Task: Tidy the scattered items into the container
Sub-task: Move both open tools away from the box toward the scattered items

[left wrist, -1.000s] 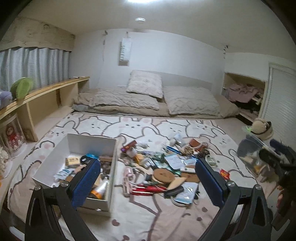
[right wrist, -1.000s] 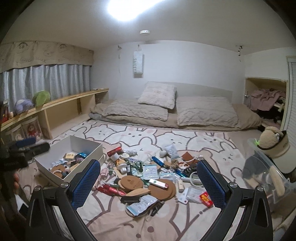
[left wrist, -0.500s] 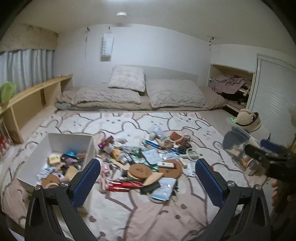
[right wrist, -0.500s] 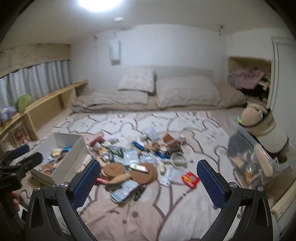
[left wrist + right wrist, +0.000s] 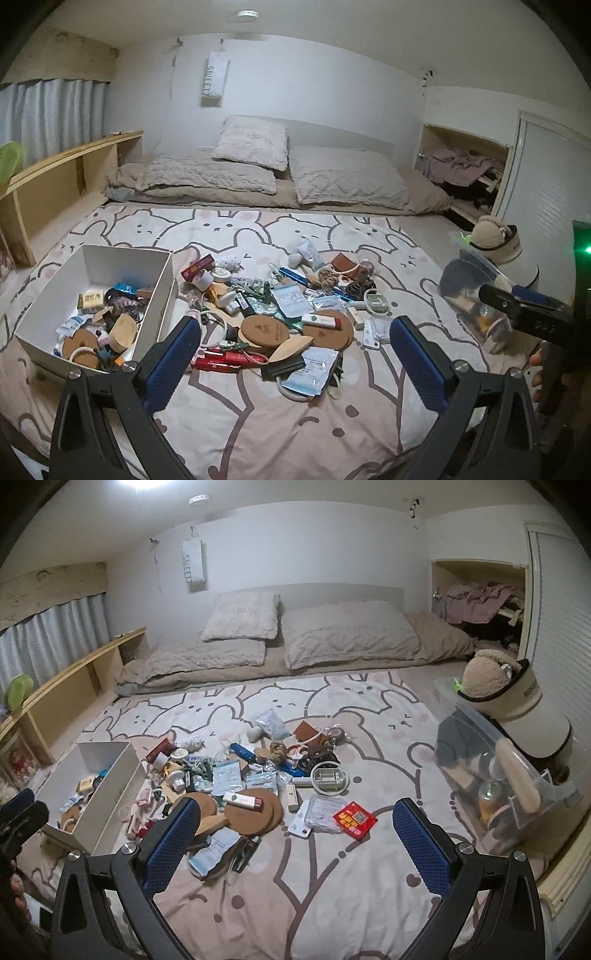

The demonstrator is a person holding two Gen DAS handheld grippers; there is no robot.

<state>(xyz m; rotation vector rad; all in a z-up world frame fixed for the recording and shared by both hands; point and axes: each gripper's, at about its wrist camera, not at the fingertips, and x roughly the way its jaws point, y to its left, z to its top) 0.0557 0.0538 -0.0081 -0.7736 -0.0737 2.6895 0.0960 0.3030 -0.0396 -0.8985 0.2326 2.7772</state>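
A white open box sits on the bunny-print blanket at the left, part filled with small items; it also shows in the right wrist view. A heap of scattered items lies right of it: round cork coasters, a red tube, a blue pen, a white ring case, a red packet. My left gripper is open and empty, above the blanket in front of the heap. My right gripper is open and empty, further right.
A clear plastic bin with a plush hat on it stands at the right. Pillows and bedding lie at the back. A wooden shelf runs along the left wall.
Both cameras have swung right and tilted a little downward; the box and heap have shifted left in view. Both grippers stay open and empty.
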